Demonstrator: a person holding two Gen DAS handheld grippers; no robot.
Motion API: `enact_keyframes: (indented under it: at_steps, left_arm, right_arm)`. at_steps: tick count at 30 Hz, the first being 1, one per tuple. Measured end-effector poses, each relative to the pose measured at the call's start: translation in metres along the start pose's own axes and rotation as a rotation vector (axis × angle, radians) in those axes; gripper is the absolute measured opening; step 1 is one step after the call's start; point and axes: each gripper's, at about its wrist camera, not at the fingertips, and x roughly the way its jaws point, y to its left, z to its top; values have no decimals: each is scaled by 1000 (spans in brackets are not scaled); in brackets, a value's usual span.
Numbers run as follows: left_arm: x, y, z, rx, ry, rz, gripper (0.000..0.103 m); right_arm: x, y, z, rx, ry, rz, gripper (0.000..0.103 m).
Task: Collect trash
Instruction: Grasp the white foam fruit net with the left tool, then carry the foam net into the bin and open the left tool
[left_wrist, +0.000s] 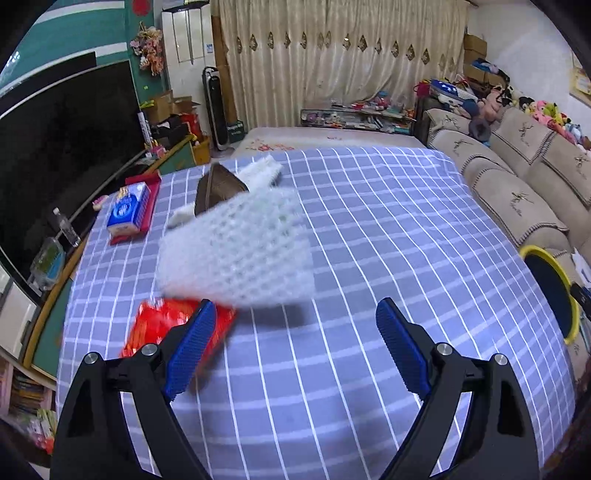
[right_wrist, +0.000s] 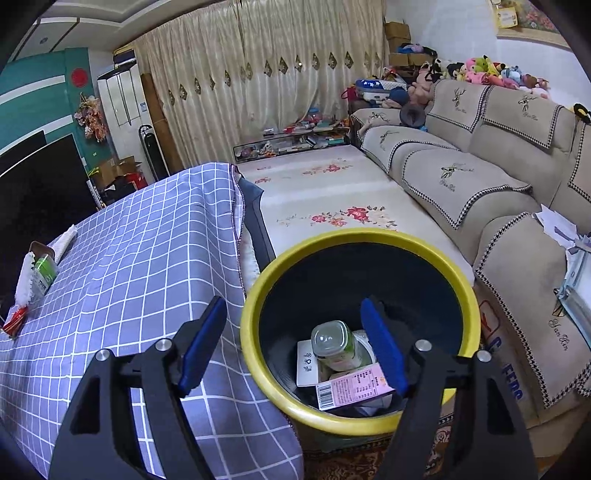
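Item: white foam net sleeve (left_wrist: 236, 251), on checked tabletop (left_wrist: 369, 221), ahead of left gripper (left_wrist: 295, 347), jaws spread, empty. Likely light, soft, springy; pinch 1 edge. Right gripper (right_wrist: 295, 347), jaws spread, empty, above yellow-rimmed bin (right_wrist: 255, 306) holding bottle (right_wrist: 332, 347).

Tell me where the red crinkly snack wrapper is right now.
In the left wrist view, the red crinkly snack wrapper lies on the blue checked tablecloth, partly behind the left tool's left finger, below the white foam mesh sleeve.
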Motion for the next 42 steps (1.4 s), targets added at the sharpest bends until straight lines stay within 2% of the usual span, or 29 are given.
enact_keyframes:
  at_steps: [2,8,13,17,21,26,29,35,42]
  left_arm:
    - [11,0,9,16,-5,27,91]
    - [42,0,25,41,32,100,91]
    - [55,2,28,44,44,117,90]
    - [62,3,28,33,65,128,73]
    - [60,9,26,0,63,117,61]
    - [45,10,20,-16,40,95,29]
    - [29,11,18,-22,10,78,17]
    - [-17,3,24,16,-85,47,9]
    - [-64,-21,34,79,-153,-16,8]
  right_arm:
    - [2,0,-1,1,9,3,71]
    - [3,-1,-1,-1,12,2,72]
    - [5,-1,0,2,14,0,73]
    - [7,-1,-2,2,22,2,73]
    - [7,-2,-1,4,19,2,73]
    - [6,-1,-1,5,15,6,73]
    - [4,-2,0,9,10,8,73]
    - [-3,-3,3,11,-6,0,73]
    - [-14,-7,5,18,-25,-4,73]
